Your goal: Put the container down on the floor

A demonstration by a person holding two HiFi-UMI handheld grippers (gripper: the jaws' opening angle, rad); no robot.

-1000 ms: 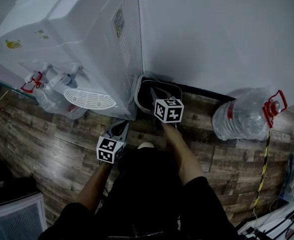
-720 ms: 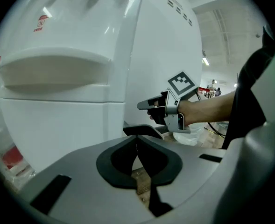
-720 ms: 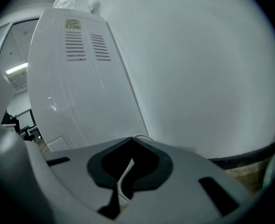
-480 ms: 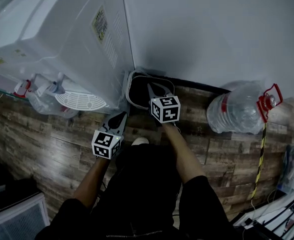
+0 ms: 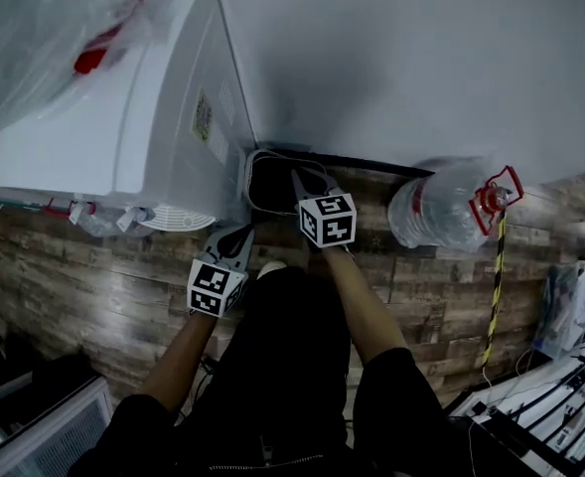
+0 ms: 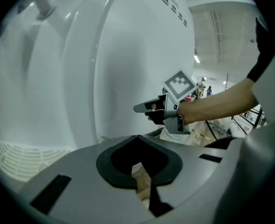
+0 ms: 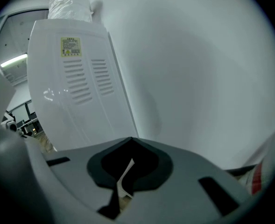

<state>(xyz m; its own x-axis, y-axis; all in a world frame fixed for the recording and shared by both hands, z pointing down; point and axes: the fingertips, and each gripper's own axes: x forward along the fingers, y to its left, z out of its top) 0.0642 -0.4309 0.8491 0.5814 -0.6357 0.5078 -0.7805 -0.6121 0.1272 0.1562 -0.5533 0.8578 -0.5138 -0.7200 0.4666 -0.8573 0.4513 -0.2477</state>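
Wood-plank floor [image 5: 93,256] meets a white wall [image 5: 391,58] beside a water dispenser [image 5: 143,117]. The right tool [image 5: 298,176] has its jaws together on nothing, and the left tool [image 5: 242,233] is likewise closed and empty. Both have lifted over the last second, drawing up from the container [image 5: 247,182], which sits on the floor between dispenser and wall. The set-down looks finished. A water bottle [image 5: 436,212] lies well apart.

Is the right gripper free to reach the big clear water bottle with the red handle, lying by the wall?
Probably yes: the right gripper sits above the dark white-rimmed bin, and only wood-look floor separates it from the clear water bottle. Its jaws are shut and would need opening.
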